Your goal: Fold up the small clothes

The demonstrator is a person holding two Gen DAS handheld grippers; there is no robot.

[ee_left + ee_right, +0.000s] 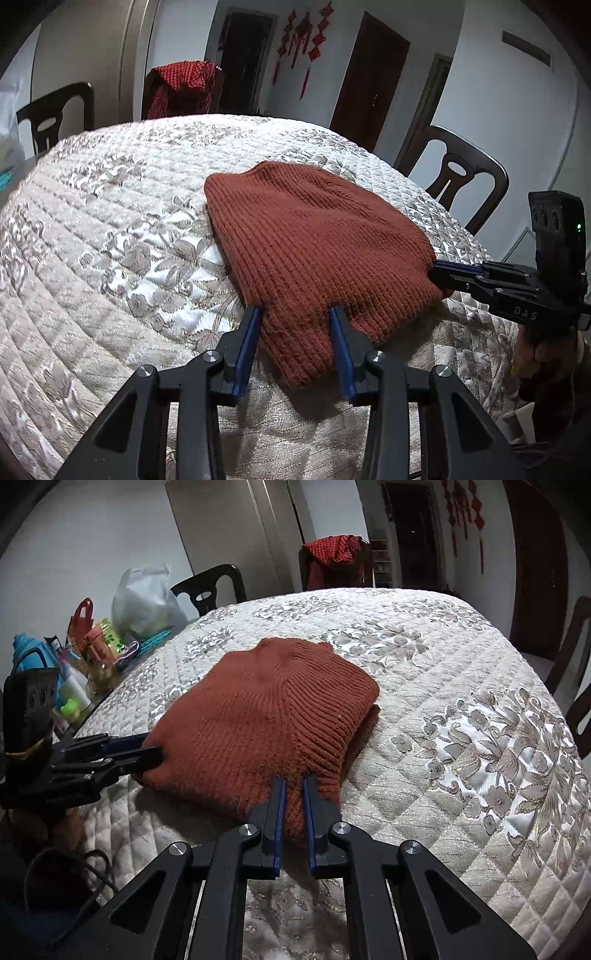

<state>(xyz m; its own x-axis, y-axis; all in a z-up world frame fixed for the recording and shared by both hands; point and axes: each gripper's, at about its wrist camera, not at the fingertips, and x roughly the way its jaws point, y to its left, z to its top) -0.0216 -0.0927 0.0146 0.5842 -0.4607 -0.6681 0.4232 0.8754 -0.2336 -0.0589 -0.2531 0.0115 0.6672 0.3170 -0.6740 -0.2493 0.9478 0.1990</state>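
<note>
Black gripper linkages with blue-lined fingers fill the foreground of both wrist views. A rust-brown ribbed knit sweater (314, 251) is seen lying folded in layers on a quilted cream bedspread (110, 229) with a grey floral pattern, which is spread over a table.

The left gripper (295, 314) is placed at the sweater's near left corner. Its jaws are held fairly wide apart, with knit fabric lying between them; a firm pinch is not shown. The right gripper (293, 786) is placed at the sweater's near right corner. Its jaws are drawn close together, with a bunch of the ribbed hem (325, 753) clamped between them.

Beyond the sweater, dark wooden chairs are ranged around the table, and a red checked cloth (183, 86) is draped over one chair back. To the left of the sweater, past the bedspread's edge, a cluster of bottles (70, 679) and a plastic bag (144, 602) is seen.

As a judgement, the main risk is uneven hold. If the sweater is lifted or dragged while only the right corner is gripped, the left corner may slip out, and the stacked layers may slide apart or skew. The bedspread may also be caught by the low finger tips and pulled up with the sweater.
</note>
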